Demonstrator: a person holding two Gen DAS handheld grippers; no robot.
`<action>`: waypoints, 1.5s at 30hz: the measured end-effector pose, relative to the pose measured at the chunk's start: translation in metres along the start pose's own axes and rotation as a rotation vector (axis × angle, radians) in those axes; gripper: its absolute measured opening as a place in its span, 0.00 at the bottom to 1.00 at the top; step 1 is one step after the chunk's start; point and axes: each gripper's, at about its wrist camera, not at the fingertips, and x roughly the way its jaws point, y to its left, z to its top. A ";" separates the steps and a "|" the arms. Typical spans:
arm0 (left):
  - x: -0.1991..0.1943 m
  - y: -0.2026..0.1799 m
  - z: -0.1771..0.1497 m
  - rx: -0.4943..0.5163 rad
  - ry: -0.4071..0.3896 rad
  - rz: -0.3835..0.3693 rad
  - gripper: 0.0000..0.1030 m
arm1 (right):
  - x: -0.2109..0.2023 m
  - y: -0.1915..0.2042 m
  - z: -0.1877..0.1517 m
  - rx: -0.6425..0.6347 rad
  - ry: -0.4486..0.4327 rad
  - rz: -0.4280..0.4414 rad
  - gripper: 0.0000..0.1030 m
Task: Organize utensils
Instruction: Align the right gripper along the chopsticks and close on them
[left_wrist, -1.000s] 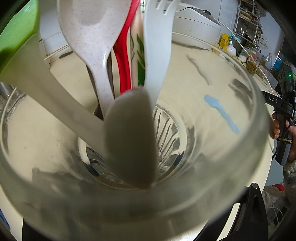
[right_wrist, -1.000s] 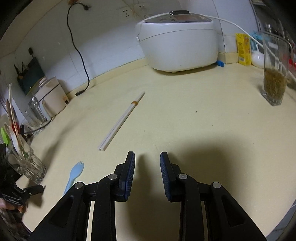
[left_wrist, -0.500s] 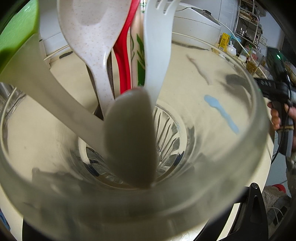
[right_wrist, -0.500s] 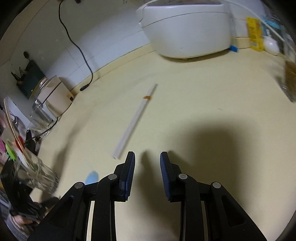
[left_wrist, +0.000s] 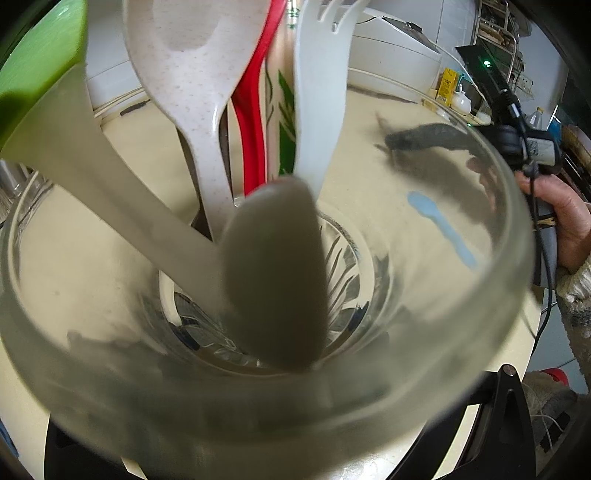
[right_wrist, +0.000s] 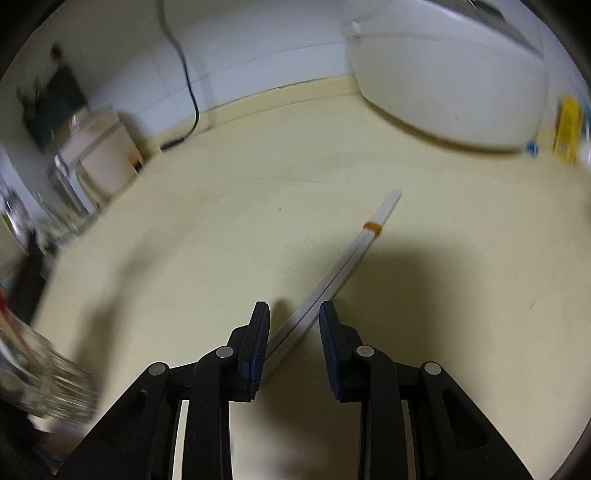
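Note:
My left gripper (left_wrist: 280, 435) is shut on a clear glass cup (left_wrist: 498, 206) that fills the left wrist view; one black finger (left_wrist: 511, 402) shows at the lower right. In the cup stand a speckled spoon (left_wrist: 192, 66), a red utensil (left_wrist: 255, 122), a white fork (left_wrist: 317, 92), a grey spoon (left_wrist: 273, 273) and a green-ended handle (left_wrist: 37, 59). A light blue spork (left_wrist: 439, 221) lies on the counter beyond, seen through the glass. My right gripper (right_wrist: 293, 314) hangs open over the near end of a white chopstick pair (right_wrist: 354, 254) with an orange band (right_wrist: 372, 228); the pads do not touch it.
A white rice cooker (right_wrist: 461, 81) stands at the back right, with a yellow box (right_wrist: 567, 125) beside it. A black cable (right_wrist: 188, 85) hangs down the wall. A cream canister (right_wrist: 99, 155) sits at the back left. A person's hand (left_wrist: 569, 221) holds the right gripper.
My right gripper has swept left and forward across the counter until the chopsticks' near end lies between its open jaws. The left gripper and cup have stayed still.

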 end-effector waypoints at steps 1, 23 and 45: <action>0.000 0.000 0.000 -0.001 -0.001 -0.002 0.99 | 0.001 0.004 0.000 -0.030 0.001 -0.026 0.27; 0.000 -0.002 -0.002 0.008 0.004 0.010 0.99 | -0.029 -0.007 -0.036 -0.252 0.016 -0.053 0.17; 0.002 -0.005 0.000 0.009 0.005 0.012 0.99 | -0.095 -0.036 -0.103 -0.264 0.023 0.120 0.14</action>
